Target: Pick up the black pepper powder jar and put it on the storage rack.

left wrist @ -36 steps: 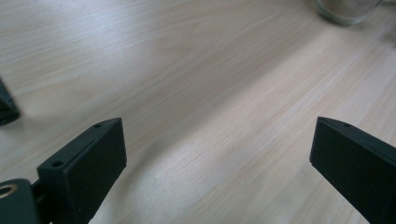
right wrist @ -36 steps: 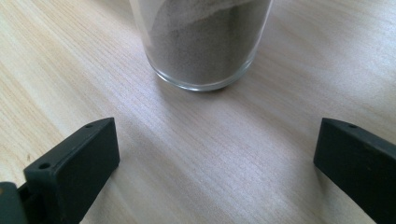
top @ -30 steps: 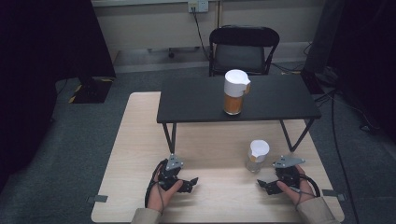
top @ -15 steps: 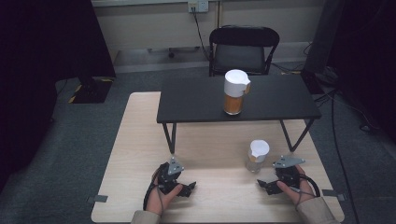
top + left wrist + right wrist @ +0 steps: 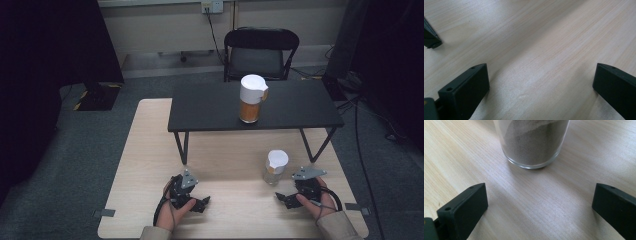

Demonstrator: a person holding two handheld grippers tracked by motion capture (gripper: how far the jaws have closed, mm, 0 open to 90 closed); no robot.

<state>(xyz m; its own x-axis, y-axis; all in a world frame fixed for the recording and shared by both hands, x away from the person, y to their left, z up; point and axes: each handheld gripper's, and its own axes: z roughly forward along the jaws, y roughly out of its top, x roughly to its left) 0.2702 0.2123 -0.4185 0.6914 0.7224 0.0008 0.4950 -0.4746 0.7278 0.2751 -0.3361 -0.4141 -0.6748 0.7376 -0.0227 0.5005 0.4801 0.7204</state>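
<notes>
My left gripper (image 5: 202,202) rests low on the wooden table (image 5: 150,150) at the front left, held in a hand. In the left gripper view the left gripper (image 5: 540,75) is open. Its jaws have just been opening, with bare wood between them. My right gripper (image 5: 282,196) lies at the front right, and in the right gripper view the right gripper (image 5: 540,195) is open too. A clear glass (image 5: 275,167) with a white top stands just beyond it. The glass (image 5: 534,142) holds a greyish powder and is apart from the jaws.
A low black table (image 5: 210,107) stands on the far half of the wooden one. On it is a jug (image 5: 251,98) with orange contents and a white lid. A black chair (image 5: 260,50) is behind. Dark curtains flank the room.
The left gripper's jaws look slightly wider apart than before. Both hands and the glass have kept their places.
</notes>
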